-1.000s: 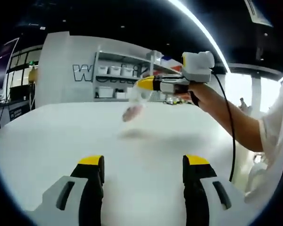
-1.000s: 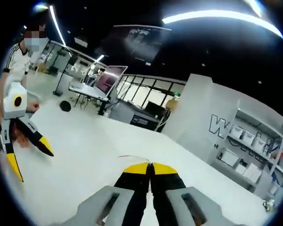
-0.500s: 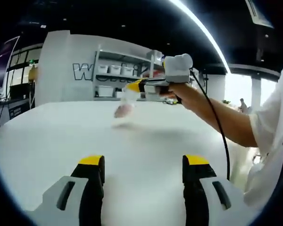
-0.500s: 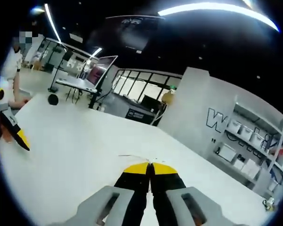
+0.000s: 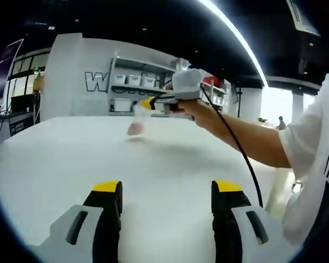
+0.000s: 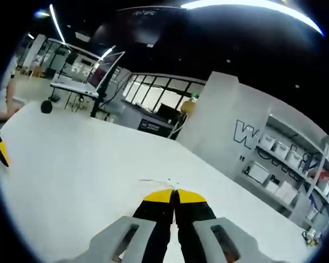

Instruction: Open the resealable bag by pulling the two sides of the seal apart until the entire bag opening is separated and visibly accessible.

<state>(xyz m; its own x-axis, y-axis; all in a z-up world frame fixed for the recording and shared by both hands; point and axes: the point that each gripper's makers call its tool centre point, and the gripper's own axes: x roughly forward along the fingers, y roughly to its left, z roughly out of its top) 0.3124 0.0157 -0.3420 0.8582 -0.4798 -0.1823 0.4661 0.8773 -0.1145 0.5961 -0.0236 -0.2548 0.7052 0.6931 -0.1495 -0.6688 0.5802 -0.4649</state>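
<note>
- Resealable bag [image 5: 137, 119] hangs pinched by its top edge in the right gripper [image 5: 149, 102], above the white table [image 5: 60, 159].
- Left gripper [image 5: 166, 189], jaws spread and empty, should clamp the opposite seal lip, then pull apart steadily.

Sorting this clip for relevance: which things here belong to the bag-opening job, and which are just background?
Job in hand:
- resealable bag, clear, hanging from the right gripper above the table
- right gripper, jaws closed on the bag's top edge
- left gripper, jaws apart, holding nothing
- white table

Just background:
- shelves with bins
- wall lettering
- desk with monitor
</note>
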